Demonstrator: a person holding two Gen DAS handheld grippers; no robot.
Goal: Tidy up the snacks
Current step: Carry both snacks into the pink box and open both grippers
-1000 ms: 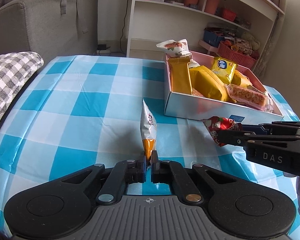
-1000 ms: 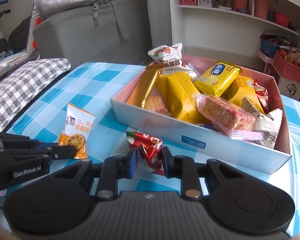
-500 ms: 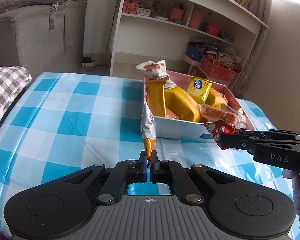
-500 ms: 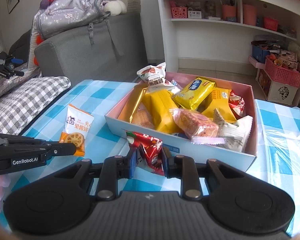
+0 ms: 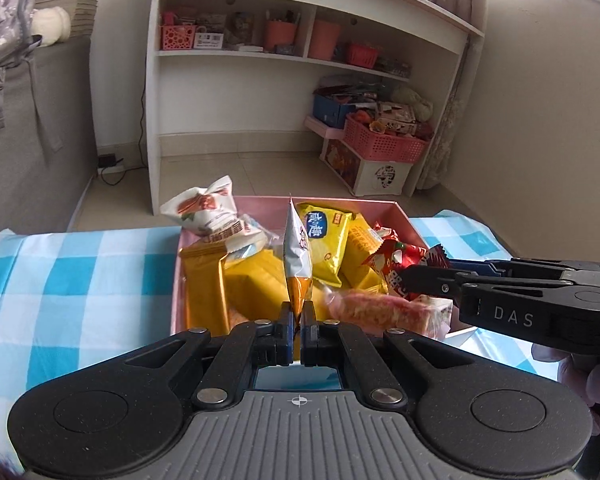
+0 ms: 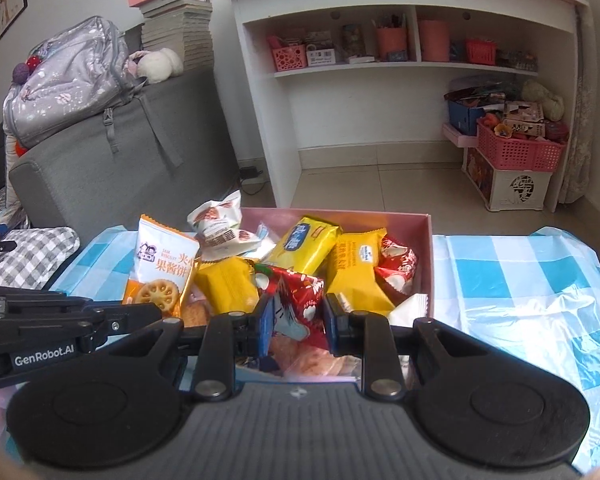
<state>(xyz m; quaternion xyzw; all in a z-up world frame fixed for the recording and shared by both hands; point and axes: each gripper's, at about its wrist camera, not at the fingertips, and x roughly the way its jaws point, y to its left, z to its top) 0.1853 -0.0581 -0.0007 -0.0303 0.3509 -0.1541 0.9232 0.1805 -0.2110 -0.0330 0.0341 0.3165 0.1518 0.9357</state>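
Observation:
My left gripper (image 5: 298, 312) is shut on the orange bottom edge of a white and orange biscuit packet (image 5: 297, 258), held upright above the pink snack box (image 5: 177, 276). The same biscuit packet (image 6: 160, 270) shows at the left of the right wrist view, with the left gripper (image 6: 156, 314) under it. My right gripper (image 6: 294, 318) is shut on a red snack packet (image 6: 296, 300) over the box's near part. In the left wrist view the right gripper (image 5: 410, 280) reaches in from the right with the red packet (image 5: 400, 264). The box holds several yellow, white and red packets.
The box (image 6: 428, 264) stands on a table with a blue and white checked cloth (image 5: 80, 292). Behind it are a white shelf unit (image 5: 300, 60), a pink basket (image 5: 384, 144) on the floor and a grey sofa (image 6: 120, 160) with a backpack. A grey checked cushion (image 6: 24, 256) lies left.
Both grippers have risen and moved forward with their packets, from the cloth in front of the box to over the box. Both kept their grips.

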